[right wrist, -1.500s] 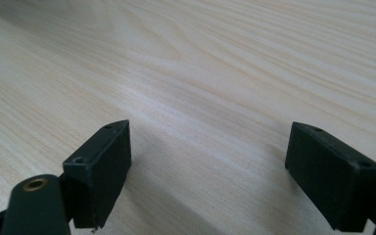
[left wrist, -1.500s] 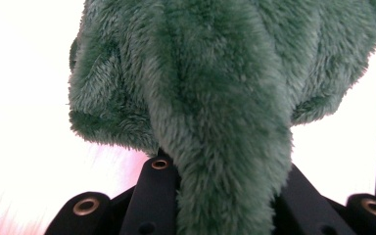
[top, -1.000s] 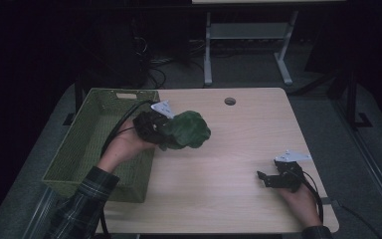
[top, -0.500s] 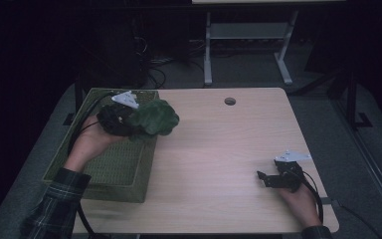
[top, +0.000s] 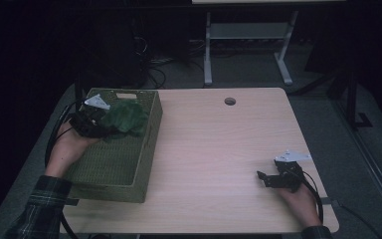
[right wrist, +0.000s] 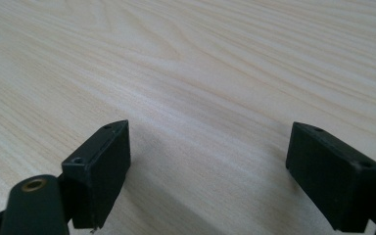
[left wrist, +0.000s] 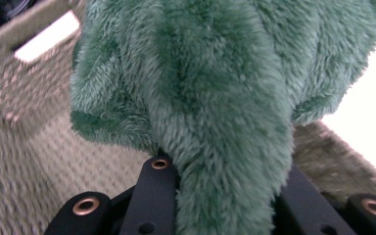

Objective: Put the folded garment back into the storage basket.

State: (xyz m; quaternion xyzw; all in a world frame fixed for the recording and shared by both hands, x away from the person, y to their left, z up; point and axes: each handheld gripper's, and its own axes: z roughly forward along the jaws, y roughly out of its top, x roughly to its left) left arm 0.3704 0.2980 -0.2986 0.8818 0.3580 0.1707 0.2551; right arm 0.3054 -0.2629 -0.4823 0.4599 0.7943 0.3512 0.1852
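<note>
L jaws clenched on green plush [left wrist: 215,98] over basket [top: 129,172]; R jaws released, table [top: 214,149] bare.

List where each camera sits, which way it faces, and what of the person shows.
High view: above the person's side, looking forward and down on the table; forearms, hands, both grippers.
Left gripper view: on the left gripper, facing the green plush cloth over the basket.
Right gripper view: on the open right gripper, facing bare tabletop.
Shared: cloth, basket, table.
</note>
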